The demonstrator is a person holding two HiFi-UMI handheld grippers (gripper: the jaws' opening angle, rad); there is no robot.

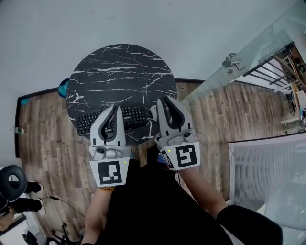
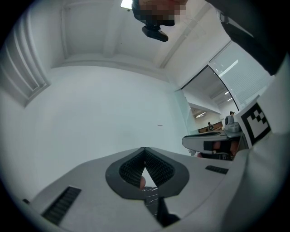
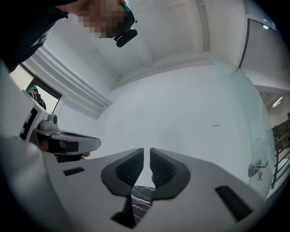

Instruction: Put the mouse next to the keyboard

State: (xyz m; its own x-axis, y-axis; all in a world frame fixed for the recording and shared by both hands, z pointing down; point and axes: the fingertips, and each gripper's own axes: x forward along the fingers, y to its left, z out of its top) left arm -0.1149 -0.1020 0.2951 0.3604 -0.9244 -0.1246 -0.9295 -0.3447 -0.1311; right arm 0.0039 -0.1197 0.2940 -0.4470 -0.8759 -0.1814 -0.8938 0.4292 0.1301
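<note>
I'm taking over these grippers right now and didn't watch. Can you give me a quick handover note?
Left gripper: shut, empty, above the keyboard.
Right gripper: shut, empty, just past the keyboard's right end.
Mouse: a small pale thing, apparently the mouse, lies on the table beside the keyboard's right end, partly hidden by the right gripper.
Done: the mouse seems placed.
Left: probably check its spot and pull both grippers back.

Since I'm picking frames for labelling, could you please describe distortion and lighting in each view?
Head view: sharp, evenly lit, table veins crisp, floor edges bowed. Left gripper view: fisheye circle with dark corners, ceiling light glaring at top. Right gripper view: same dark-cornered fisheye, even light.
</note>
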